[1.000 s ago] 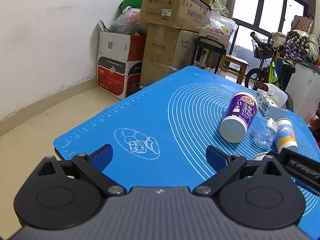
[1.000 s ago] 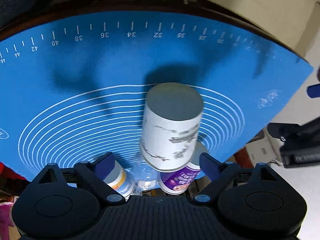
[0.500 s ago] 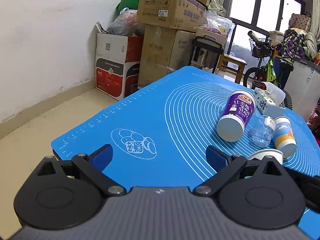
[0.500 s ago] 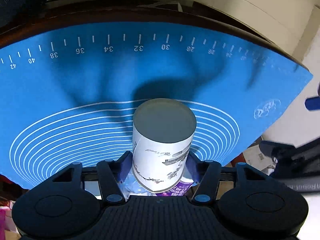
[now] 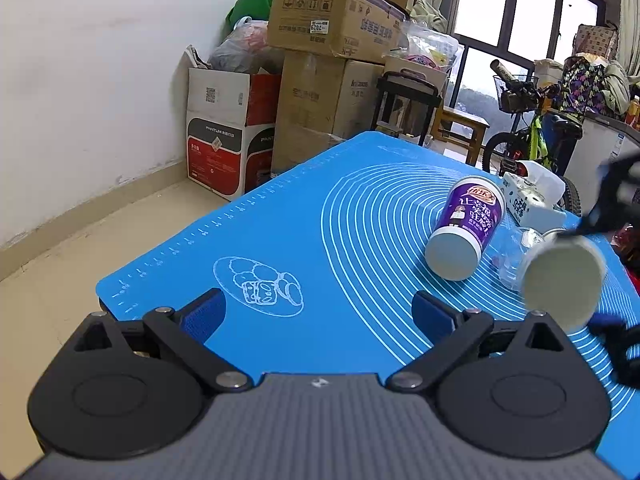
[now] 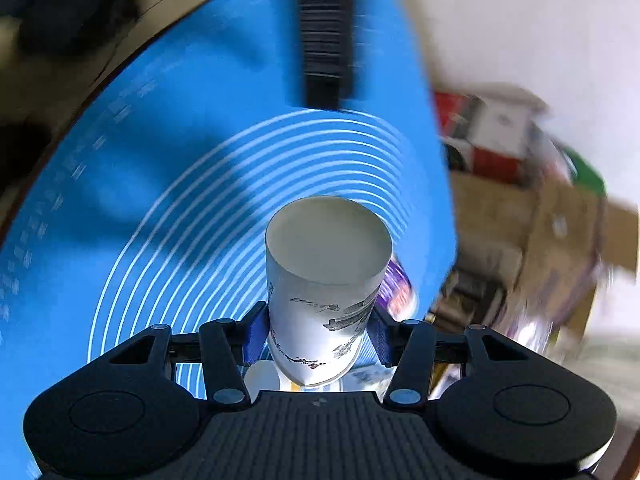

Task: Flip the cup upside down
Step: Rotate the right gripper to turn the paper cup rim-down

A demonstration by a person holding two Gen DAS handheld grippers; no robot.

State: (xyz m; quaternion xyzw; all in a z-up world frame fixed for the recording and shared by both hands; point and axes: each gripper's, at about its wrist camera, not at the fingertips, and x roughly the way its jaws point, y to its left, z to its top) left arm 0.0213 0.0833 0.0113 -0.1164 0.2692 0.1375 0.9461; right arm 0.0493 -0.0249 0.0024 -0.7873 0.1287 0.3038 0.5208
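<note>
Cup (image 6: 324,292), white with a grey ink drawing on its side, sits clamped between the two blue pads (image 6: 256,334) of the right gripper (image 6: 316,336), which press on its lower wall from both sides. In the right wrist view its flat closed base points away from the camera and its other end faces the gripper body, so it lies along the fingers, raised above the blue mat (image 6: 168,184). The rest of that view is streaked with motion blur. In the left wrist view the cup (image 5: 564,282) shows as a pale round disc at the right edge, off the mat (image 5: 304,236), with blurred black parts of the right gripper (image 5: 616,200) above and below it.

Just left of the cup in that view lies a clear glass (image 5: 516,258), on its side on the mat. Beyond the glass, further left, a purple cup (image 5: 464,228) lies tipped over with its white end toward the camera. Behind the purple cup, near the mat's far edge, stands a white tissue box (image 5: 528,200).

The left gripper (image 5: 316,312) hovers over the near end of the mat, well apart from the cup, its fingers spread wide with nothing between them. Past the mat's far left side, cardboard boxes (image 5: 316,60) are stacked against the wall.
</note>
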